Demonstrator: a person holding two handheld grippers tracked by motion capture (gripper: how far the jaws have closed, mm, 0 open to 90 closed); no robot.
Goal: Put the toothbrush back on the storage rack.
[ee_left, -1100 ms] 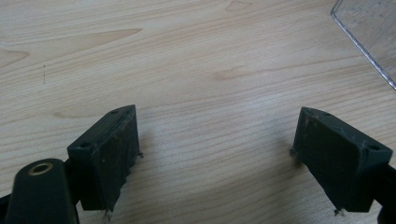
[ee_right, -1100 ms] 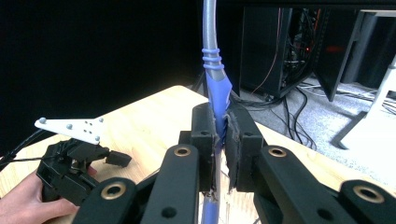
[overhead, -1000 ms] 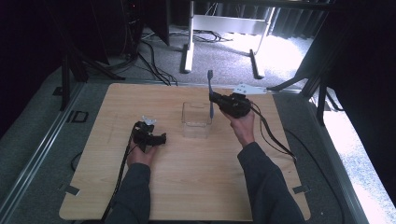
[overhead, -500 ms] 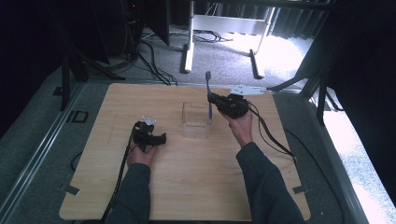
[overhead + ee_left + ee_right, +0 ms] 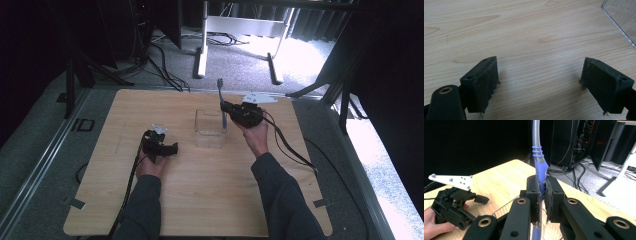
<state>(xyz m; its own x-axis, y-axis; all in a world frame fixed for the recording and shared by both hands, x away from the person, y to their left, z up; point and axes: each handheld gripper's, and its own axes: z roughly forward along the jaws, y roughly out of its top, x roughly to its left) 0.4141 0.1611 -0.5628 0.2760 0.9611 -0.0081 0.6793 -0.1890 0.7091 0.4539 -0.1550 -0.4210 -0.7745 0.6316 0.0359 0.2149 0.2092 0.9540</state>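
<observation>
We saw one pale wood-grain table on grey carpet in a dark room. At its middle stood one clear square box. The right gripper clamped one blue-grey toothbrush upright over the box's right edge; left of the box, the left gripper gaped empty.

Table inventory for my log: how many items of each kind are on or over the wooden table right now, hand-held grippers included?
Hand-held gripper: 2 (left hand-held gripper, right hand-held gripper)
Toothbrush, blue and grey, clamped upright: 1
Clear plastic container: 1
Total: 4
</observation>
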